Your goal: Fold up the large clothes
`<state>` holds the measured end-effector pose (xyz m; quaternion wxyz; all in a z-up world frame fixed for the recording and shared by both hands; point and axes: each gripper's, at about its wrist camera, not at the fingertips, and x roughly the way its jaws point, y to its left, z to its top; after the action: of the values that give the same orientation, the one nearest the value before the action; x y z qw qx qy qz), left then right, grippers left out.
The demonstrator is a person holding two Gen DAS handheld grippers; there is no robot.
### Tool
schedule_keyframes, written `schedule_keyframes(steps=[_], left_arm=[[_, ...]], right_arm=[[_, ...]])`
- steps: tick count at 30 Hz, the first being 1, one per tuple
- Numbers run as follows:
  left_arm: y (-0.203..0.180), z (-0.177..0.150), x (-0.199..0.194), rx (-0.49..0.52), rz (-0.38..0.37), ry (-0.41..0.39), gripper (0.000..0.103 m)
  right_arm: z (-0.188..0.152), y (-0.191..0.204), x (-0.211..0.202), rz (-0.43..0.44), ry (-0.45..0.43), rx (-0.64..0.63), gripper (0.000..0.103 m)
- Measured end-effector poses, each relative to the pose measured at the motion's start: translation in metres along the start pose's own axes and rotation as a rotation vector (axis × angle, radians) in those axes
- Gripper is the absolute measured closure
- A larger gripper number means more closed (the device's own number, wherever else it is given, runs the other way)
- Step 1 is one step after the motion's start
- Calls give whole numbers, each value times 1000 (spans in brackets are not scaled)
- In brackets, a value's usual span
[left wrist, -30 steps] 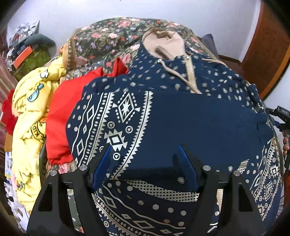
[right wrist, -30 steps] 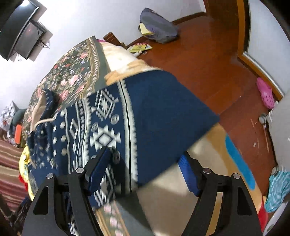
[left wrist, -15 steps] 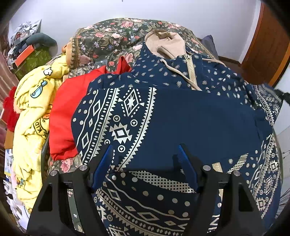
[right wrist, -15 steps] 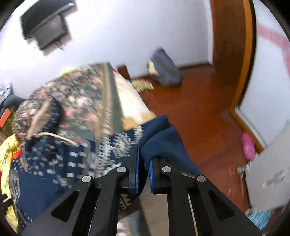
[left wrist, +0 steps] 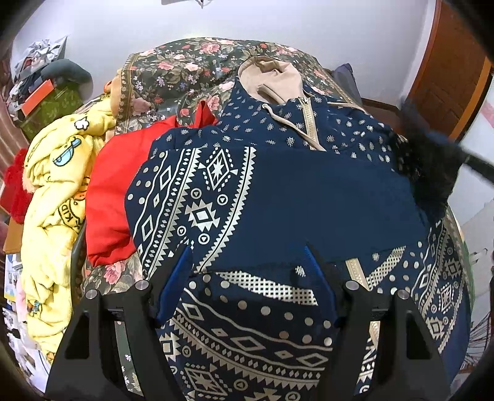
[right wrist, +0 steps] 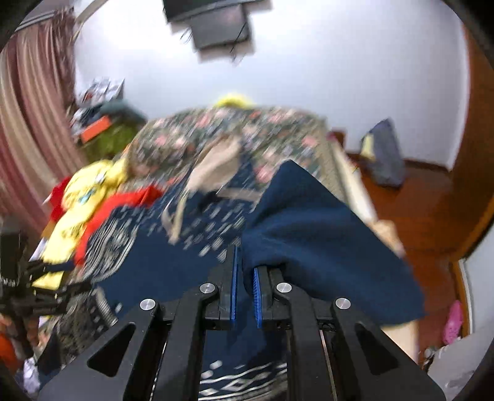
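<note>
A navy hoodie [left wrist: 308, 191] with pale geometric print and a tan hood lies spread on the floral bedspread [left wrist: 185, 68]. One sleeve is folded across its chest. My left gripper [left wrist: 247, 265] hovers open over the hoodie's lower part, holding nothing. My right gripper [right wrist: 244, 268] is shut on the hoodie's other navy sleeve [right wrist: 308, 222] and holds it lifted above the garment; the view is blurred by motion. That lifted sleeve shows as a dark blur in the left wrist view [left wrist: 429, 172].
A red garment [left wrist: 114, 185] and a yellow printed garment [left wrist: 52, 197] lie piled left of the hoodie. A bag [right wrist: 383, 154] sits on the wooden floor [right wrist: 426, 216] right of the bed. A screen [right wrist: 216, 24] hangs on the wall.
My right gripper closed on the sleeve at the bed's right edge and has swung it up and over toward the hoodie's body. The left gripper stayed open, drifting back slightly.
</note>
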<state>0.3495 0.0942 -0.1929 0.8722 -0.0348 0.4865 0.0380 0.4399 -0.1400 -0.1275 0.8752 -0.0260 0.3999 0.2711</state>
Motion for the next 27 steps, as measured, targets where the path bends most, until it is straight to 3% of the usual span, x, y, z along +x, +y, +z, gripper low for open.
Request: schedule_keyframes(steps=[4,11,15,18,22,27], left_arm=[[1,-7,0,13,1,7,31],[-1,-16,5,33,1,25,31],[-5,-16,7,31,-8,31,31],[-7,-15,8,29,-16,32,31],[-11,-14,10,38,-13,34,31],[-8,-13,12,21,-14,30,31]], right_arm=[[-24,10,32,35,129,2,95],[-48,15,37,33,246,5,91],[-52,9,34,113,339,75,59],[-54,4,20,135,315,97,56],[-50,-9,-2,65,245,102,56],[-45,-54,-21,-34,160,218,56]])
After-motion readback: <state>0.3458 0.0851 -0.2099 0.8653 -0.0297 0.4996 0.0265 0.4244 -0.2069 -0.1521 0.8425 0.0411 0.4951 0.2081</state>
